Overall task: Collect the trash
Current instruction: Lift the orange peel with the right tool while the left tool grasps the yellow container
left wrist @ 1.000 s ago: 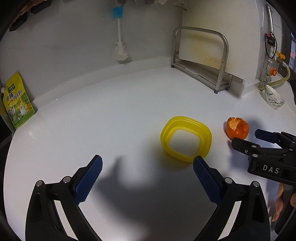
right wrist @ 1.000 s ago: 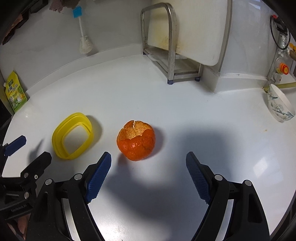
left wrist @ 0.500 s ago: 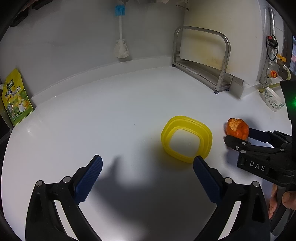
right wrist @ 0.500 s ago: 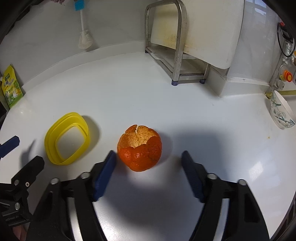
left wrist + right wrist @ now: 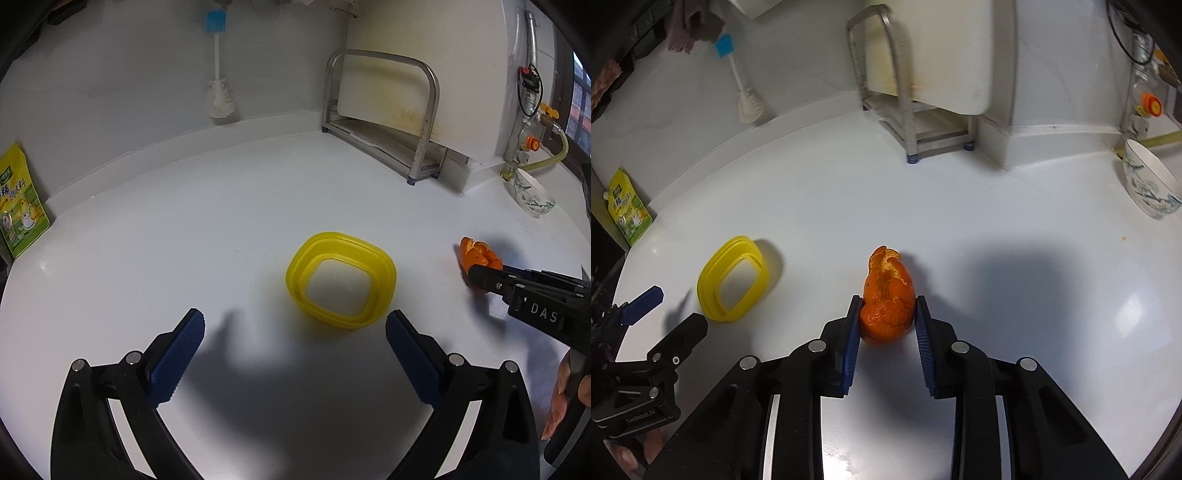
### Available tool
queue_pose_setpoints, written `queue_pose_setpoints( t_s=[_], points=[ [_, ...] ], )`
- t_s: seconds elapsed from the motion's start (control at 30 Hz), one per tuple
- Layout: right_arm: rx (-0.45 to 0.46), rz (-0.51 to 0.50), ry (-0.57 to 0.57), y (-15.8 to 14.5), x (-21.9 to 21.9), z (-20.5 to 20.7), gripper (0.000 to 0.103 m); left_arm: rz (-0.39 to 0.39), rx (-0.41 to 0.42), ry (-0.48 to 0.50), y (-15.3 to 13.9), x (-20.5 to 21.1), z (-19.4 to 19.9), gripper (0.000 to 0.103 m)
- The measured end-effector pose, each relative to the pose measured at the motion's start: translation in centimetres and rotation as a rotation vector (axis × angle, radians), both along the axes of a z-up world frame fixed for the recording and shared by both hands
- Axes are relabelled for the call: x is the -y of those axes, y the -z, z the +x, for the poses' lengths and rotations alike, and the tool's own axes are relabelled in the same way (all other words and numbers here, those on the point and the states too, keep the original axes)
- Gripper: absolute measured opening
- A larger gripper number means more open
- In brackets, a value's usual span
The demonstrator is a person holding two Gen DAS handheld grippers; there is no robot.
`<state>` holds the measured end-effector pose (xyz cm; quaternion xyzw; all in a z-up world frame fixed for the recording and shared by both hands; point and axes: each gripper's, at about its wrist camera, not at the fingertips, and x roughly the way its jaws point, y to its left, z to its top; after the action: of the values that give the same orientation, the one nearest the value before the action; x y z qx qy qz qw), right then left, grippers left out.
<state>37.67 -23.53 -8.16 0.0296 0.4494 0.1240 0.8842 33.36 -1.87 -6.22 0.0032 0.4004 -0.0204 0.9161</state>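
An orange peel (image 5: 886,299) sits on the white counter, squeezed narrow between the blue pads of my right gripper (image 5: 885,314), which is shut on it. The peel also shows in the left wrist view (image 5: 476,254), at the right gripper's tip (image 5: 480,275). A yellow plastic container (image 5: 341,284) lies on the counter just ahead of my left gripper (image 5: 293,332), which is open and empty. In the right wrist view the container (image 5: 733,278) is to the left of the peel, with the left gripper (image 5: 670,314) beside it.
A metal rack (image 5: 384,122) with a white cutting board stands at the back. A patterned bowl (image 5: 1148,182) is at the far right. A yellow-green pouch (image 5: 20,206) leans at the left wall. A brush (image 5: 219,85) hangs on the back wall.
My right gripper moved forward and closed on the orange peel, squashing it narrower. My left gripper stayed open in place behind the yellow container.
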Motion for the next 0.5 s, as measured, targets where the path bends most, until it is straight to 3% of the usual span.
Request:
queue_pose_setpoints(
  t_s=[0.17,0.5],
  points=[
    [0.0,0.054,0.035,-0.4,1.7,-0.3,0.028,0.042,-0.024,0.01,0.5,1.1,0.8,0.097],
    [0.032,0.085,-0.004,-1.3,1.4,-0.6,0.028,0.023,-0.071,0.016,1.2,1.6,2.8,0.097]
  ],
)
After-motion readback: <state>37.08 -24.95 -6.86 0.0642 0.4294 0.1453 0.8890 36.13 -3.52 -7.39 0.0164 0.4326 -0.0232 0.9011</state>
